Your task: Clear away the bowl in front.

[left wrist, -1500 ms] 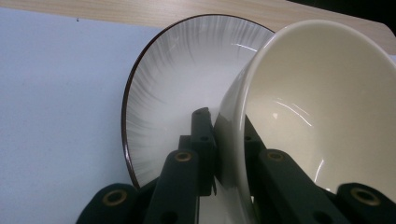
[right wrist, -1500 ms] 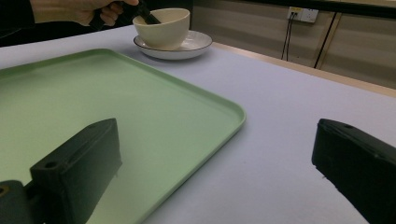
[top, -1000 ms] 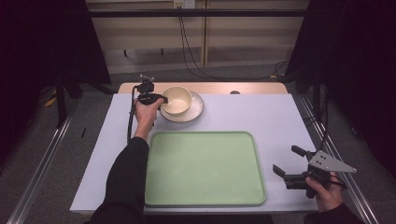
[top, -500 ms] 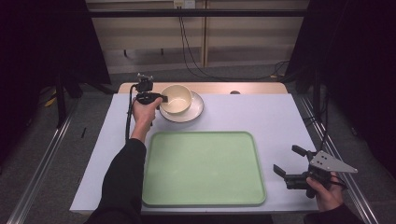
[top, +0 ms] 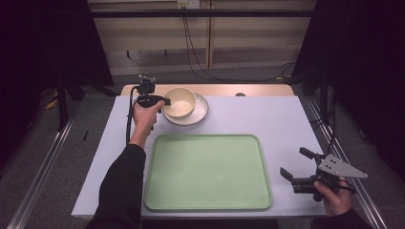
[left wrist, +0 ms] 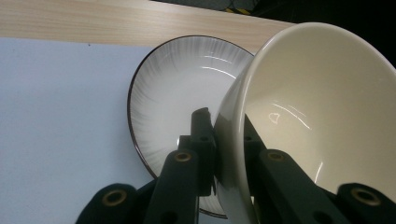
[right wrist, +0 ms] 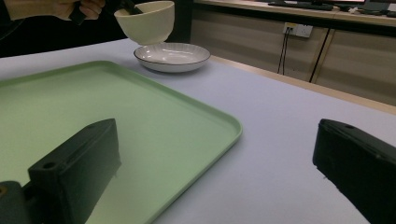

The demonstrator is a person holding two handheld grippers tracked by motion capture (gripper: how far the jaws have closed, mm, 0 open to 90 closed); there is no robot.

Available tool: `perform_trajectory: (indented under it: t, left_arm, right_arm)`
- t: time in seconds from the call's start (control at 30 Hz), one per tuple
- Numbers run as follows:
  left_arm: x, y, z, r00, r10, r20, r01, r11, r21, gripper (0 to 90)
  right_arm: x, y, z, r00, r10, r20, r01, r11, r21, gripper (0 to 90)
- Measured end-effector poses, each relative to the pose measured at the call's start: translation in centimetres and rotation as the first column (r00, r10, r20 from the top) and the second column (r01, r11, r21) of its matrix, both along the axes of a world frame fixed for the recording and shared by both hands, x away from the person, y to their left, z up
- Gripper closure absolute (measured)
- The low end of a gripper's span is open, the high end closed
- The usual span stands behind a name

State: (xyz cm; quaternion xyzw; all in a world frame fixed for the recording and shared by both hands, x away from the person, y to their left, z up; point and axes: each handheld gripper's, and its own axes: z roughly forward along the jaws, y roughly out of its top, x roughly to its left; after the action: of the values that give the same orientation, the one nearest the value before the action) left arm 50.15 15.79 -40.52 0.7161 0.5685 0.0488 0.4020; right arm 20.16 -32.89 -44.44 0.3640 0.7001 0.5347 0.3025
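The cream bowl (left wrist: 308, 116) is off the bench, lifted and tilted above the ribbed white plate (left wrist: 177, 88) with the dark rim. The right gripper view shows it best: the bowl (right wrist: 145, 21) hangs clear of the plate (right wrist: 172, 56), with a gap between its foot and the plate's well. The left gripper (top: 165, 101) carries it by the rim, one of its fingers (left wrist: 201, 135) outside the wall and the other inside, pinched onto the near edge, so the bowl leans away from the hand.

The plate sits at the far side of the bench (top: 286, 119), close to the pale wooden strip along its back edge. Nearer the person lies a pale green tray (top: 207, 171), bare, with nothing on it. The right gripper (top: 298, 168) rests well apart from the bowl, just off the tray's right edge, with its fingers spread wide and nothing between them; its own view looks across the tray's corner toward the bowl.

Judging by this, the pick is done: the bowl is gripped and separated from the plate. What seems left is the carry toward the tray and setting the bowl down there, though the destination is only a guess. The plate is untouched and may be a later step. A rim grip on a tilted bowl could slip if swung fast.
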Motion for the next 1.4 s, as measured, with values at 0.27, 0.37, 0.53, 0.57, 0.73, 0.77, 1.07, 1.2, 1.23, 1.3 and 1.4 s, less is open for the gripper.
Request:
perform_trajectory:
  t: [0.27, 0.37, 0.53, 0.57, 0.73, 0.77, 1.07, 1.2, 1.23, 1.3, 1.4]
  left_arm:
    - [-0.6, -0.7, 0.0, 0.9993, -0.038, -0.003, 0.038, 0.9992, -0.009, 82.7]
    - [-0.8, -1.1, 0.0, 0.9982, -0.059, -0.003, 0.059, 0.998, -0.021, 82.6]
    - [-1.4, -2.2, 0.3, 0.995, -0.1, -0.002, 0.1, 0.9948, -0.021, 82.6]
    - [-1.5, -2.4, 0.2, 0.9949, -0.1, -0.003, 0.1, 0.9945, -0.029, 82.7]
    - [-1.8, -3.2, 0.3, 0.99, -0.14, 0.012, 0.141, 0.9898, -0.023, 82.7]
    - [-1.9, -3.3, 0.3, 0.9886, -0.15, 0.006, 0.15, 0.9884, -0.021, 82.5]
    - [-2.8, -5.1, 0.2, 0.9747, -0.223, 0.012, 0.224, 0.9743, -0.028, 82.7]
    - [-3.1, -6.0, 0.1, 0.9714, -0.237, 0.009, 0.238, 0.971, -0.026, 82.7]
    - [-3.2, -6.1, 0.0, 0.9693, -0.246, 0.013, 0.246, 0.969, -0.022, 82.7]
    - [-3.3, -6.4, -0.1, 0.9656, -0.26, 0.014, 0.26, 0.9653, -0.023, 82.7]
    - [-3.6, -6.9, -0.3, 0.963, -0.269, 0.012, 0.27, 0.9625, -0.029, 82.7]
  right_arm:
    - [0.0, 0.0, 0.0, 1.0, -0.003, 0.003, 0.003, 1.0, -0.006, 0.0]
    - [0.0, 0.0, 0.0, 1.0, 0.002, -0.001, -0.002, 1.0, -0.005, 0.0]
    - [0.0, 0.0, 0.0, 1.0, 0.004, -0.001, -0.004, 1.0, -0.005, 0.0]
    - [0.0, 0.0, 0.0, 1.0, 0.002, -0.004, -0.002, 1.0, 0.002, 0.0]
    - [0.0, -0.1, 0.0, 1.0, -0.001, 0.006, 0.001, 1.0, -0.009, 0.0]
    - [0.0, 0.0, 0.0, 1.0, -0.005, 0.002, 0.005, 1.0, -0.001, 0.0]
    - [-0.1, 0.0, 0.0, 1.0, -0.007, 0.002, 0.007, 1.0, -0.008, 0.0]
    - [-0.1, 0.0, 0.0, 1.0, -0.005, 0.007, 0.005, 1.0, -0.013, 0.0]
    - [-0.1, 0.0, 0.0, 1.0, -0.005, 0.007, 0.005, 1.0, -0.012, 0.0]
    - [-0.1, 0.0, 0.0, 1.0, 0.003, 0.0, -0.003, 1.0, -0.01, 0.0]
    - [-0.1, 0.0, 0.0, 1.0, 0.0, 0.006, 0.0, 1.0, -0.015, 0.0]
